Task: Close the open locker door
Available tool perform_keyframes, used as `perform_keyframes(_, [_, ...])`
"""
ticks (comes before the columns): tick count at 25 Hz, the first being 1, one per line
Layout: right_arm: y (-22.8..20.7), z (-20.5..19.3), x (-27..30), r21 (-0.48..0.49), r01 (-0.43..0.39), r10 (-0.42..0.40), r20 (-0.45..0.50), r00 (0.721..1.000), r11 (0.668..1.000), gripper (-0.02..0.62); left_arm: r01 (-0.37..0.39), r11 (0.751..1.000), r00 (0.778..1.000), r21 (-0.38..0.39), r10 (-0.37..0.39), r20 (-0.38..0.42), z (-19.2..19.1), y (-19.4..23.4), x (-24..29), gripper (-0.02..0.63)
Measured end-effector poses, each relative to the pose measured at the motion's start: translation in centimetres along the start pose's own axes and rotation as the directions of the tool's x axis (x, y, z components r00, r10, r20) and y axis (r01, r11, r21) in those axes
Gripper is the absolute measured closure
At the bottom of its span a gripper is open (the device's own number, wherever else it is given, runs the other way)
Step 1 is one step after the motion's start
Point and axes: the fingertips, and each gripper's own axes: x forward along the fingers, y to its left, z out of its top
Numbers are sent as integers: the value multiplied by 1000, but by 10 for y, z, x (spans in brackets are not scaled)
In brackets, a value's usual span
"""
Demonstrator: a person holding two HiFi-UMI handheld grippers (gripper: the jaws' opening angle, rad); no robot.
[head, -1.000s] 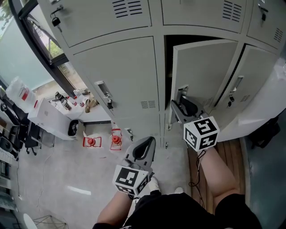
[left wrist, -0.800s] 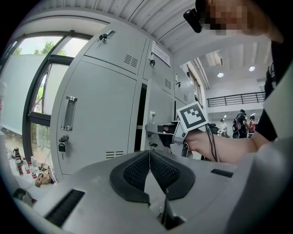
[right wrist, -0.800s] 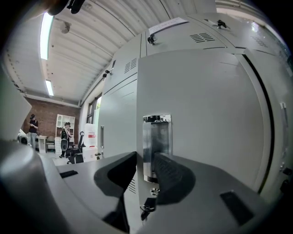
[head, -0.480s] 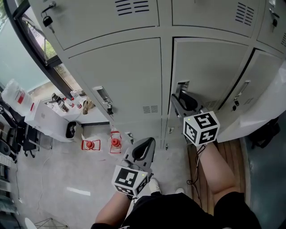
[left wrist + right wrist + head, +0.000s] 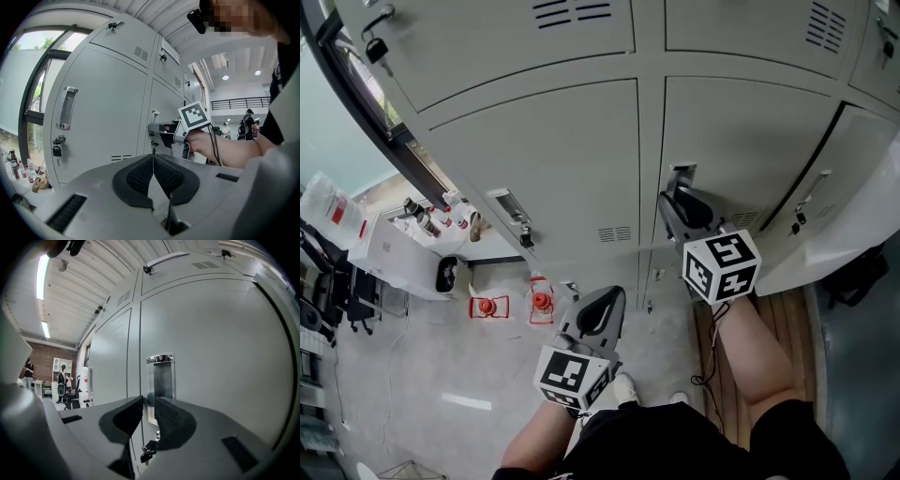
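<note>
Nearest the body, the grey left gripper (image 5: 600, 307) is seen pressed together, empty. Just ahead of the right gripper (image 5: 673, 204), jaws closing on nothing, the upright chrome handle (image 5: 161, 379) of the pale grey metal locker door (image 5: 750, 141) is found; the door looks shut.

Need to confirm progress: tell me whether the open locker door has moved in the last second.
Yes. The locker door swung shut: its left edge, earlier standing out from the divider post with a dark gap, now sits flush against it.

No text, number or brand is legible. The marker cube (image 5: 721, 266) below the locker door (image 5: 741, 141) bears only square patterns. The white label (image 5: 167, 48) above that door is unreadable.
</note>
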Motion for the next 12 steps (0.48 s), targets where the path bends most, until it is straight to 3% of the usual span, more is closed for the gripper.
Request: perform_keyframes(12, [0, -1, 2, -8, -38, 38, 3, 999, 999, 463, -8, 1000, 1000, -9, 8, -7, -3, 0, 9, 589])
